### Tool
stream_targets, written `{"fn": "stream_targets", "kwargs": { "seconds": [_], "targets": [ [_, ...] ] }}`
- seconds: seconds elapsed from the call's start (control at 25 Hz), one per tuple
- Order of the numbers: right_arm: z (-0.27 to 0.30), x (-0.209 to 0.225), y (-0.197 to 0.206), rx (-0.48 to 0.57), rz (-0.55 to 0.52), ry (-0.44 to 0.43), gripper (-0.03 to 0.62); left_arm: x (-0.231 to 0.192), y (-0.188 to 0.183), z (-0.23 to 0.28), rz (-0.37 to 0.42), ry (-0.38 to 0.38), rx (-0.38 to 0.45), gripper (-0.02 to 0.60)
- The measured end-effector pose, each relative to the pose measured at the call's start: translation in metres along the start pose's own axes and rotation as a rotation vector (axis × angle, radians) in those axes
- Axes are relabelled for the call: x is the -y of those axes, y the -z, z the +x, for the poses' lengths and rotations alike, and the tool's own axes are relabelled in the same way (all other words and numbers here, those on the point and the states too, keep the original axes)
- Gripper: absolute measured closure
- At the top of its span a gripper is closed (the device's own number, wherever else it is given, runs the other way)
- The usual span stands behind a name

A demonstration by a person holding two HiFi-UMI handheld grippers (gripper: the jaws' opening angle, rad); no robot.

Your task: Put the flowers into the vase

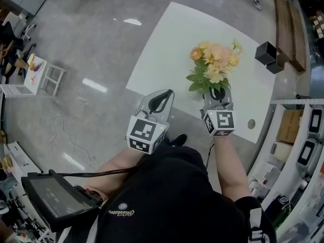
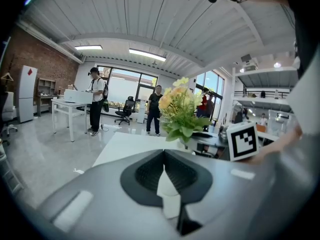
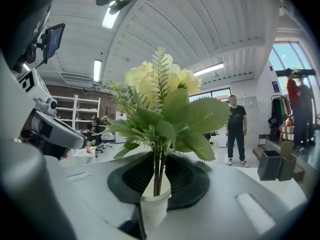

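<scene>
left claw [image 1: 164,95], head view: tip over the near edge of the white table [image 1: 167,44], marker cube [image 1: 147,134] at its rear. right claw [image 1: 217,92] is level with it, to its right, and carries its own cube. the flowers [image 1: 215,65], peach and yellow blooms over green leaves, stand upright at the tip of the right claw, above the table. a black box [image 1: 266,53] sits on the table well beyond the right claw, ahead and to its right.

left gripper view: the pads of the left claw [image 2: 164,154] are pressed together at the tips, with nothing between them. the flowers are ahead of it and slightly to its right. a person [image 2: 155,109] stands on the floor far ahead.

right gripper view: right claw [image 3: 159,156] is pinching the flowers. the green stems [image 3: 158,176] run straight down between the two pads, which close on them from both sides. leaves and blooms rise directly above the jaws. the stems end in a white cup-like shape [image 3: 152,206] low between the jaws; what it is cannot be told. the black box is ahead and to the right. another person stands beyond the table.
</scene>
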State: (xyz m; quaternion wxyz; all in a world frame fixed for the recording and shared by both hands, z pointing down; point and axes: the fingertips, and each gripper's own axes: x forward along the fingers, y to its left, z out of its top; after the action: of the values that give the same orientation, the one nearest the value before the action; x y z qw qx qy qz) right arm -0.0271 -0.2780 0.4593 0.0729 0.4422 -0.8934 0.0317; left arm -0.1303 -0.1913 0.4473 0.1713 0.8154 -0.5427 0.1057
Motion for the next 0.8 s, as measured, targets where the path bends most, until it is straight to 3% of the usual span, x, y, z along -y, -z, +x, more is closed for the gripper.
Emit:
{"fn": "stream_targets", "kwargs": {
  "seconds": [0.28,0.8],
  "targets": [
    [-0.002,-0.008,0.003,-0.05,-0.088,-0.007,0.525,0.012,-0.004,-0.001,0.016,0.027,0.007,0.574],
    [-0.002,-0.007,0.006,-0.1,-0.095,0.006,0.513,0.018,0.0,-0.002,0.011,0.041,0.007,0.574]
  ]
}}
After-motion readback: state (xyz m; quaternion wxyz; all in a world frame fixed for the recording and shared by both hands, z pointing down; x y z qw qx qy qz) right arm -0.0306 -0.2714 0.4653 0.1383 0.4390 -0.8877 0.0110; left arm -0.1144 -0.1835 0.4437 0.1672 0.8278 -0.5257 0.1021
